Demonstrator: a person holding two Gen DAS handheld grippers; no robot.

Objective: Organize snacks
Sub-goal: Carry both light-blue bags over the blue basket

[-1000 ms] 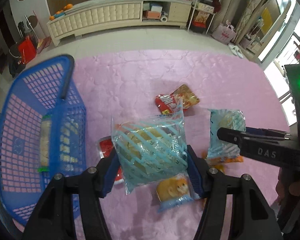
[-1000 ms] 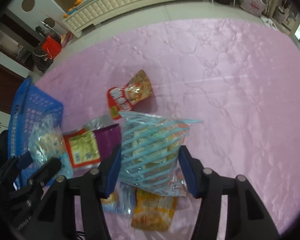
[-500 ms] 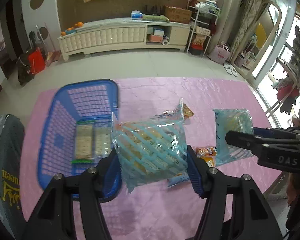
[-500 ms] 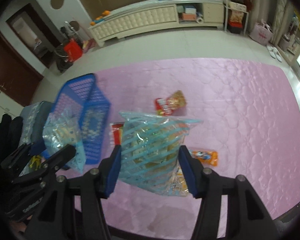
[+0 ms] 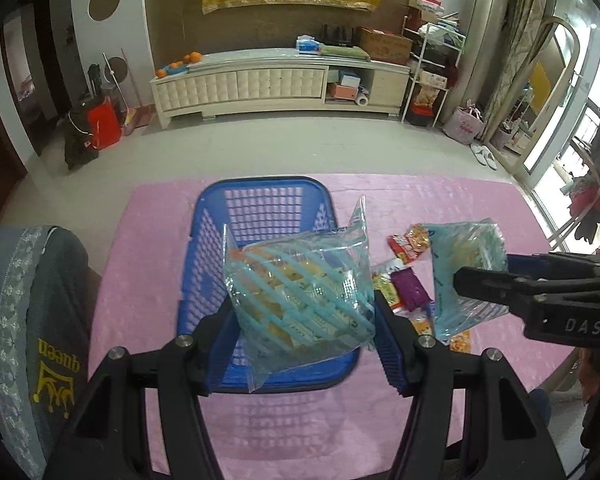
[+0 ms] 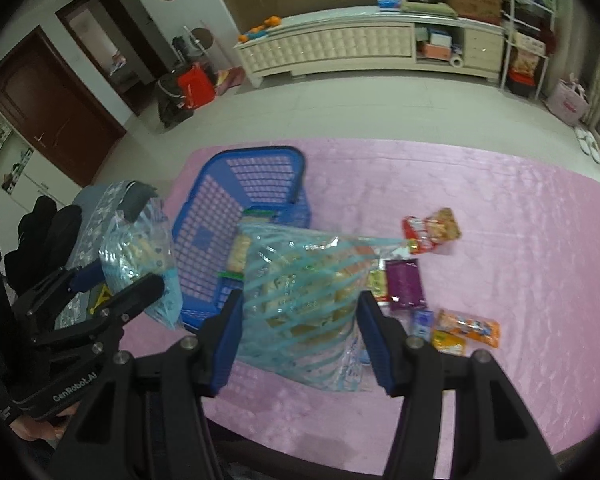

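My left gripper (image 5: 300,340) is shut on a clear snack bag with light-blue stripes (image 5: 300,292), held high over the blue plastic basket (image 5: 260,200) on the pink table. My right gripper (image 6: 300,344) is shut on a like striped bag (image 6: 304,296), held above the table just right of the basket (image 6: 252,184). Each gripper shows in the other's view: the right one (image 5: 484,280) with its bag (image 5: 468,256), the left one (image 6: 120,288) with its bag (image 6: 140,252). A packet of biscuits (image 6: 236,252) lies in the basket.
Loose snacks lie on the pink cloth right of the basket: a red packet (image 6: 432,230), a purple packet (image 6: 406,284), orange packets (image 6: 468,326). A grey chair back (image 5: 32,320) stands at the table's left. A white sideboard (image 5: 260,80) is across the floor.
Both grippers have risen high above the table with their bags. The left one has swung left, so that its bag is now over the basket.
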